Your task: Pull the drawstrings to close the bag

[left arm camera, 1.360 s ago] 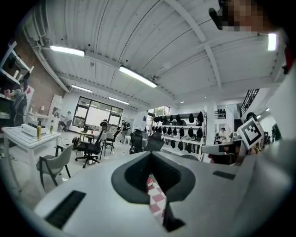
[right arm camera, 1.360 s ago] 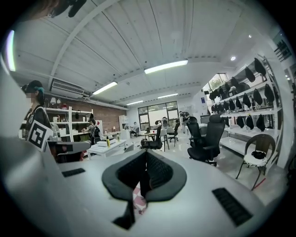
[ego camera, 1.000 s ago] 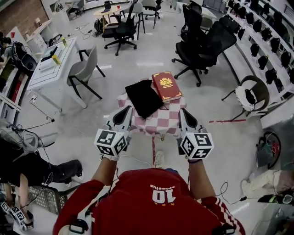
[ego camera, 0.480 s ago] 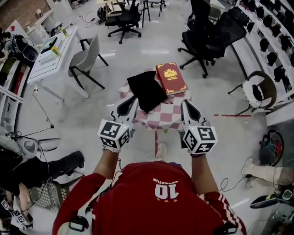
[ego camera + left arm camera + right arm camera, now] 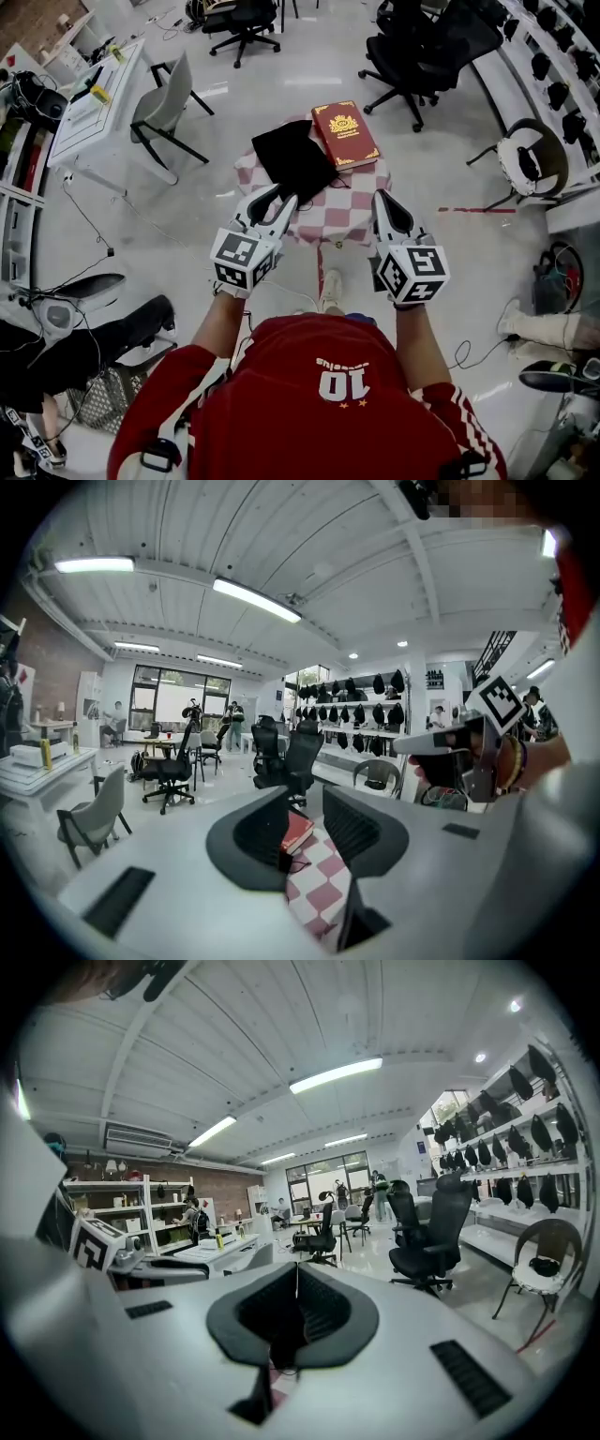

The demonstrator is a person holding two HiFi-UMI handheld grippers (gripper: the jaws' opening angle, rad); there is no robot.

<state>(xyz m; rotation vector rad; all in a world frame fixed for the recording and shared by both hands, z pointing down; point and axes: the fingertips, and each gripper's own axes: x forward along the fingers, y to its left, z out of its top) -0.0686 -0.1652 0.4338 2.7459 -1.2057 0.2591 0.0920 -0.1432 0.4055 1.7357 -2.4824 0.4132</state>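
Approach step, by judgement; no pull begun, nothing gripped.

Black bag (image 5: 292, 159) flat on the checkered tabletop (image 5: 352, 214), toward its far-left part, mouth not visibly cinched. Red book (image 5: 345, 134) at the bag's 2 o'clock, touching or just beside it; cannot tell which. Drawstrings (image 5: 298, 863) seen only as a thin dark loop off the bag's near edge in the left gripper view; too fine to trace from the head view.

Left gripper (image 5: 275, 198) at the bag's 7 o'clock, by the tabletop's near-left corner, apart from bag and cord. Jaws moderately parted, just been opening, nothing between them; only cloth and book in sight beyond the gap.

Right gripper (image 5: 385, 199) at the bag's 5 o'clock, by the near-right edge, well apart from the bag. Jaws pressed together, empty.

Next move, by judgement:
- Calls for carrying the parted left jaws on toward 12 o'clock and down onto one cord end, then closing on cord alone, not on bag fabric.
- Calls for parting the right jaws first, then taking the other cord end or pinning the bag near its mouth.
- Then a steady pull away from the mouth to gather it.

Likely trouble: thin cord, easy to miss; light bag, apt to slide with the pull unless held.
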